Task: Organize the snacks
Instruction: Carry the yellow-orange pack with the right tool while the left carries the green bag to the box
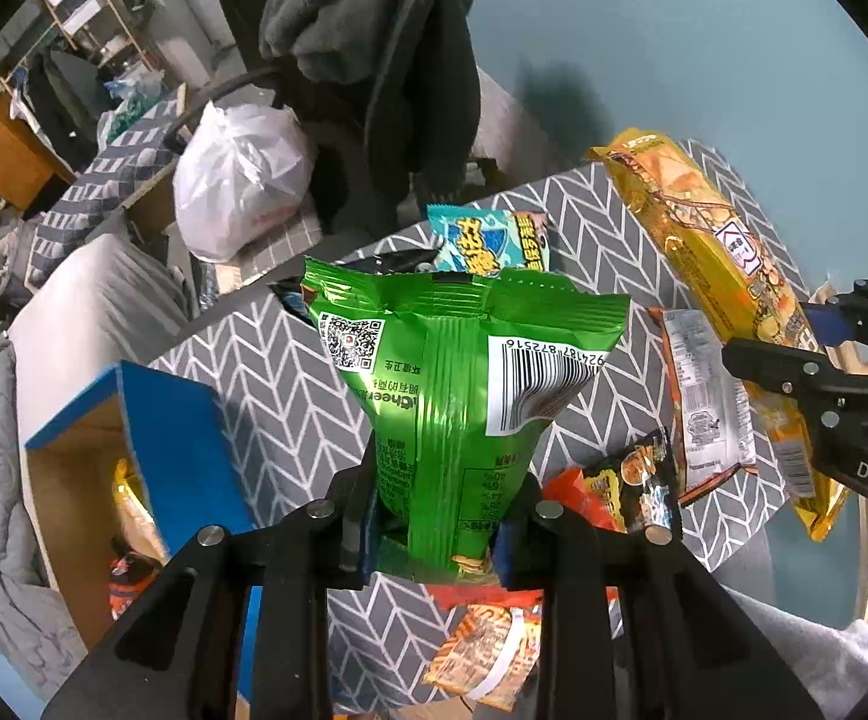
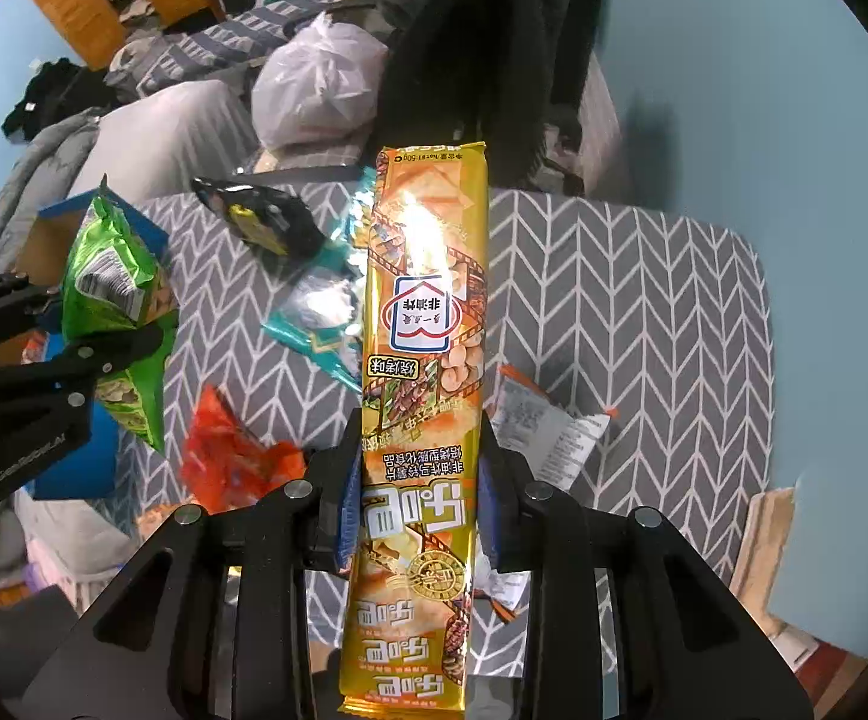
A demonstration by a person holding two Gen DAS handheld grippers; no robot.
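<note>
My left gripper [image 1: 436, 534] is shut on the lower end of a green snack bag [image 1: 463, 390], which hangs above the grey chevron tablecloth [image 1: 266, 372]. My right gripper [image 2: 419, 510] is shut across a long yellow cracker packet [image 2: 428, 330], also lifted off the table. Each gripper shows in the other's view: the right gripper [image 1: 793, 324] with the yellow packet [image 1: 721, 276], and the left gripper [image 2: 92, 312] with the green bag [image 2: 116, 276]. An open blue-edged cardboard box [image 1: 158, 420] stands at the table's left side with a few packets inside.
Loose snacks lie on the cloth: a teal packet [image 2: 320, 324], a black one [image 2: 260, 216], a red one [image 2: 230, 462] and a white-and-orange one [image 2: 541, 426]. Beyond the table's far edge are a white plastic bag [image 1: 236, 192], hanging dark clothes [image 1: 386, 30] and bedding.
</note>
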